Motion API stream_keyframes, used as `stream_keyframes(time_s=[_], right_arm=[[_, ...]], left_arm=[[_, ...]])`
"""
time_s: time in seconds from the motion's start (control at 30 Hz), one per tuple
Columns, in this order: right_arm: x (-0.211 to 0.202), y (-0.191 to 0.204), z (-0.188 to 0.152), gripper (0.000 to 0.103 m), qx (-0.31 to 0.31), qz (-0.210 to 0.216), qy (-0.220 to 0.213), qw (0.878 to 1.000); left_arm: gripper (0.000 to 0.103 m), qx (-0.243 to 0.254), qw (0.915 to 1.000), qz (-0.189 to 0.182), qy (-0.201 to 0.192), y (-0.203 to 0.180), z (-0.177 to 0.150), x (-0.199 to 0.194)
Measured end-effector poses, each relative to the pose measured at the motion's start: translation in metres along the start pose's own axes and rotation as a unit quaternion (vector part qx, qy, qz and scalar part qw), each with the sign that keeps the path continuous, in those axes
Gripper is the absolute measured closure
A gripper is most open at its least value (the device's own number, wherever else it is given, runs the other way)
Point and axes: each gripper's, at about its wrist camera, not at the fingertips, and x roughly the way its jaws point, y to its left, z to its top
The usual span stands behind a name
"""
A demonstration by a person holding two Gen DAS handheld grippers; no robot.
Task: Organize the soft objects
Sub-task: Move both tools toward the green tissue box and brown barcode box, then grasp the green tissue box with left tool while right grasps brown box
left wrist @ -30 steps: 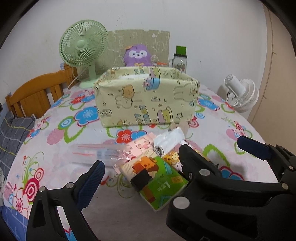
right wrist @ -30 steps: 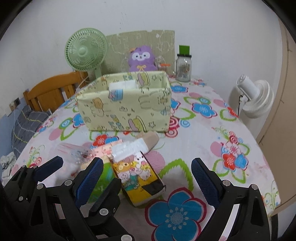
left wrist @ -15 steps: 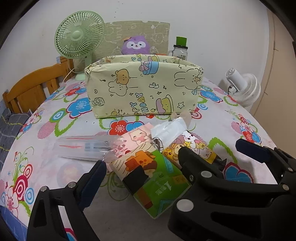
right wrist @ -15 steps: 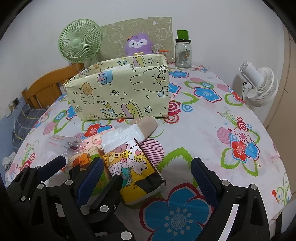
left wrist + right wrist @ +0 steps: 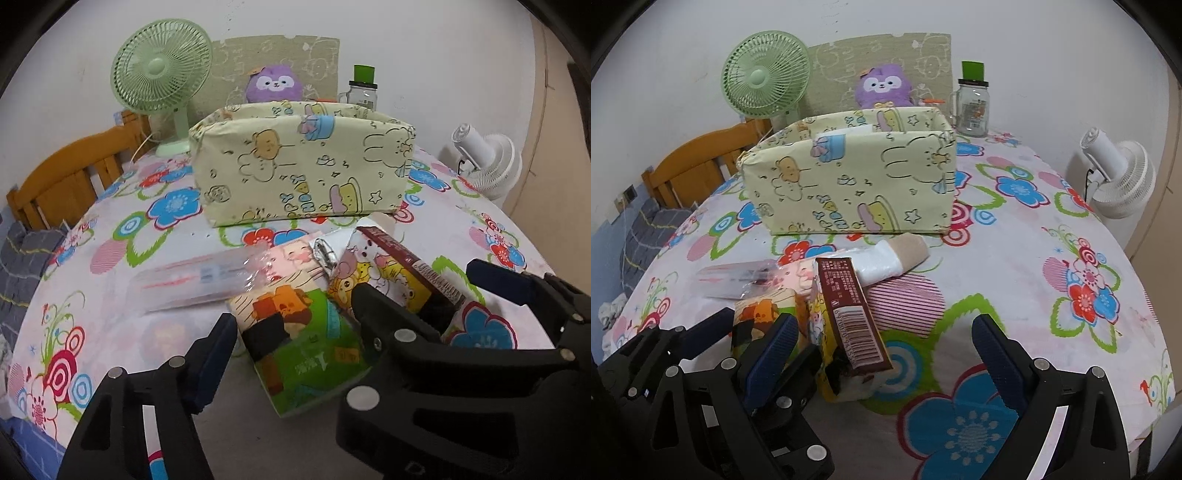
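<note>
Left claw (image 5: 291,334): jaws closing around the green tissue pack (image 5: 295,332), which lies between them on the floral surface (image 5: 110,258); pad contact likely, not certain at this angle. Right claw (image 5: 882,354): jaws apart, straddling the yellow tissue pack (image 5: 846,332), which is tipped up on edge just beside the green one. Yellow fabric bin (image 5: 849,184) stands behind both packs. Clear sleeve (image 5: 199,278) lies left of them.

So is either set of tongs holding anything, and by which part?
Nothing gripped yet. The left tongs are closing across the near end of the green tissue pack, one pad just short of it. The right tongs are open, gripping nothing.
</note>
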Motion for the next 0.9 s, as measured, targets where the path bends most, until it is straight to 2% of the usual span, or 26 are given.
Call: stream_keyframes(time_s=[0.23,0.33,0.43,0.67,0.7,0.73,0.77,0.9], right_arm=[[0.008,0.007,-0.001,0.008,-0.001,0.016,0.013,1.0],[0.014,0.008,-0.002,0.02,-0.002,0.026,0.024,0.999],[0.017,0.008,-0.003,0.037,0.002,0.034,0.028,0.999],[0.014,0.007,-0.004,0.059,0.014,0.069,0.028,0.997],[0.013,0.007,-0.004,0.06,0.015,0.07,0.026,0.997],[0.012,0.007,-0.004,0.072,0.013,0.064,0.025,0.998],[0.01,0.008,-0.005,0.077,0.005,0.046,0.023,0.999],[0.008,0.006,-0.007,0.078,0.005,0.04,0.021,0.999]], left_arm=[[0.03,-0.006,0.9999,-0.009,0.004,0.005,-0.002,0.004],[0.032,-0.007,0.9999,-0.011,0.012,0.005,-0.003,0.008],[0.033,-0.008,0.9997,-0.016,0.016,0.006,-0.004,0.011],[0.034,-0.016,0.9986,-0.046,0.018,0.007,-0.003,0.009],[0.039,-0.015,0.9988,-0.044,0.018,0.006,-0.003,0.008],[0.04,-0.013,0.9993,-0.031,0.017,0.005,-0.003,0.007],[0.04,-0.01,0.9995,-0.026,0.017,0.004,-0.003,0.007],[0.041,-0.009,0.9996,-0.024,0.015,0.001,-0.005,0.005]])
